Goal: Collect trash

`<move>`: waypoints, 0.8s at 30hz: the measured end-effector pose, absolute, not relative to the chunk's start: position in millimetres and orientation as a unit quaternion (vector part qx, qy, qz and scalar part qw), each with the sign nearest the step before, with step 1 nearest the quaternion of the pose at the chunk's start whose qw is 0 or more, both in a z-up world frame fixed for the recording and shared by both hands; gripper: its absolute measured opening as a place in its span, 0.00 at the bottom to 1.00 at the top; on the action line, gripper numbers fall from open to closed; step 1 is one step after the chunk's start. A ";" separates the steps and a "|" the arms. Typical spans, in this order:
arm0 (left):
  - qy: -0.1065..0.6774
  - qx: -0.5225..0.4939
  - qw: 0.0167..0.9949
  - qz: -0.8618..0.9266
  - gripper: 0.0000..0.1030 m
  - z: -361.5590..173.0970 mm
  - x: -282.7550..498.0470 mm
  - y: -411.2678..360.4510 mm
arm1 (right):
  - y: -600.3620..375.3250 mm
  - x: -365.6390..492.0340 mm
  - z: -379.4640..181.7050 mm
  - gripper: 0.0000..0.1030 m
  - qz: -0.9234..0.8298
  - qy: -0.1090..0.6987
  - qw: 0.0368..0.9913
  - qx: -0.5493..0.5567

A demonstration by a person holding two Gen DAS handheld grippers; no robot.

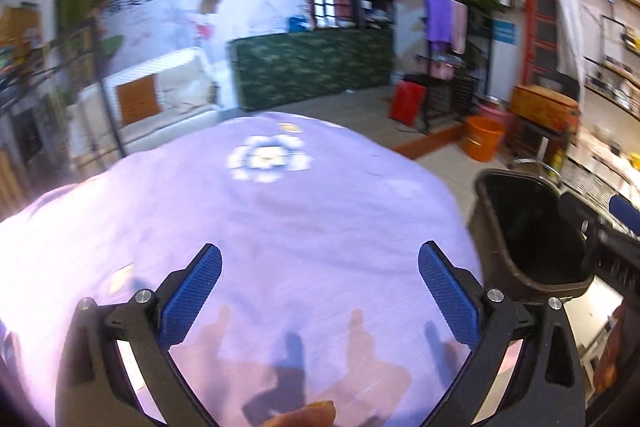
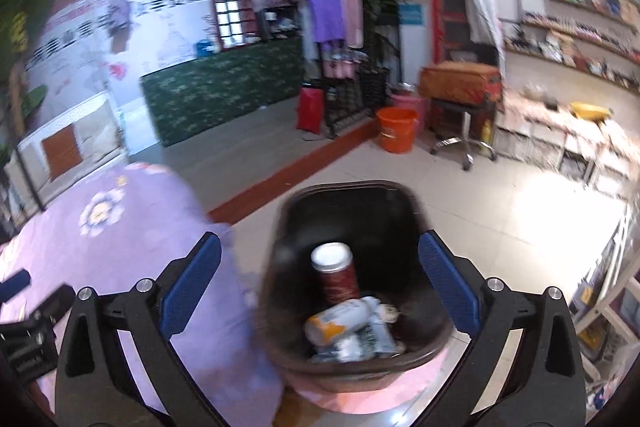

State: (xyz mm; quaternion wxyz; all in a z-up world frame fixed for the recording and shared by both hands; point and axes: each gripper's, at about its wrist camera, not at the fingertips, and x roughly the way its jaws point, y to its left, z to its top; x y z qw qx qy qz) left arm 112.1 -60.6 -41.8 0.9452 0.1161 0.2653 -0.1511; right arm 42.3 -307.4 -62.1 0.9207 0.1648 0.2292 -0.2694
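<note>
A dark brown trash bin [image 2: 296, 223] stands on the floor beside the table. It also shows in the left wrist view [image 1: 492, 227] at the right. Inside it lie a red can with a white lid [image 2: 335, 273], a yellow and white can [image 2: 336, 321] and crumpled wrappers [image 2: 370, 337]. My right gripper [image 2: 319, 291] is open and empty, directly above the bin. My left gripper [image 1: 320, 297] is open and empty above the lilac tablecloth [image 1: 256, 227], which carries a white flower print [image 1: 269, 157].
The table edge [image 2: 224, 267] lies left of the bin. An orange bucket [image 2: 396, 133], a stool [image 2: 460, 115], a red bag [image 2: 310, 109] and a towel rack [image 2: 340, 67] stand farther off on the tiled floor [image 2: 500, 219]. Shelves [image 2: 568, 27] line the right wall.
</note>
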 end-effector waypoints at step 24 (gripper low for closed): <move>0.193 0.048 0.980 -0.021 0.94 -11.5 53.7 38.7 | -139.1 -6.7 -11.8 0.95 -0.132 0.130 0.981 0.048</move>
